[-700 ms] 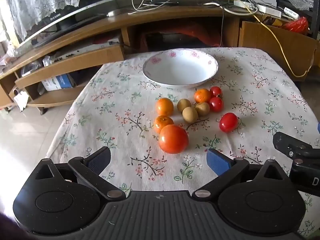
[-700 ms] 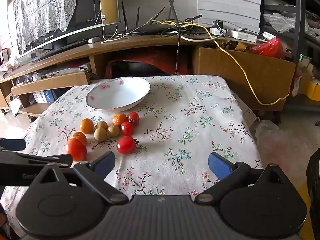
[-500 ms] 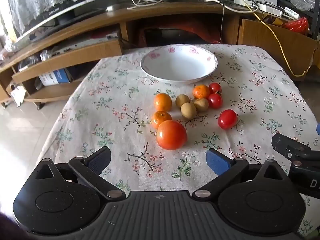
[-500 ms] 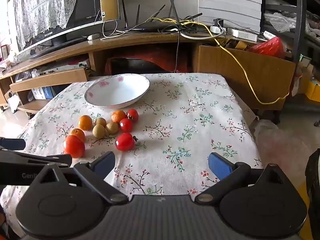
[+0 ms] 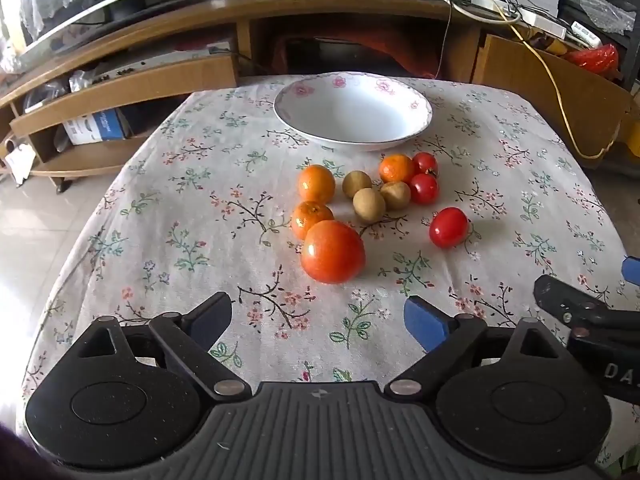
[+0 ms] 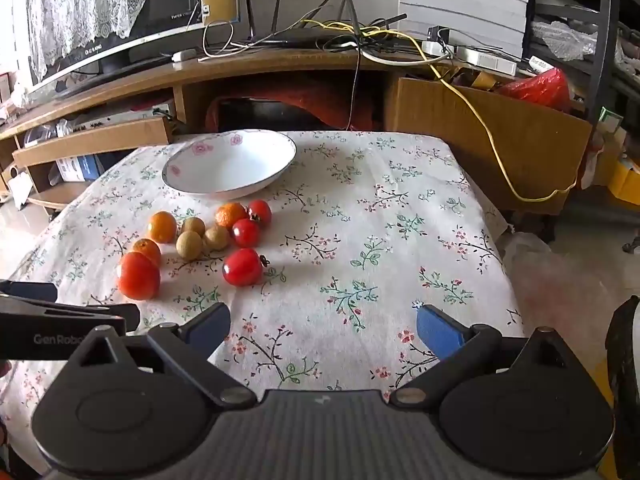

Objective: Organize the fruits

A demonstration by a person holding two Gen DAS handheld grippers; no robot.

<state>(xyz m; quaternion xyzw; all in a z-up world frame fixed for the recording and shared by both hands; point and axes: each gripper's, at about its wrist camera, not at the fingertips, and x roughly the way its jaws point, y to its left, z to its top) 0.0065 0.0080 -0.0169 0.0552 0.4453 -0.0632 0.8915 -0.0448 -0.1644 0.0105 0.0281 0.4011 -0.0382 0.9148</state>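
A white bowl with pink flowers (image 5: pixel 352 92) (image 6: pixel 230 156) stands empty at the far side of the flowered tablecloth. In front of it lie a big tomato (image 5: pixel 333 251) (image 6: pixel 138 276), three oranges (image 5: pixel 316 183), three brown longans (image 5: pixel 369 205) and three small red tomatoes (image 5: pixel 448 227) (image 6: pixel 242 267). My left gripper (image 5: pixel 318 318) is open and empty, just short of the big tomato. My right gripper (image 6: pixel 322 328) is open and empty, right of the fruit, over bare cloth.
A wooden TV stand (image 6: pixel 280 68) with cables, a monitor and shelves runs behind the table. A cardboard box (image 6: pixel 492 140) stands at the far right. The table edge (image 5: pixel 80 264) drops to a tiled floor on the left.
Both grippers have moved forward a little toward the fruit; the fruit and bowl sit lower and nearer in both views. Nothing was grasped.
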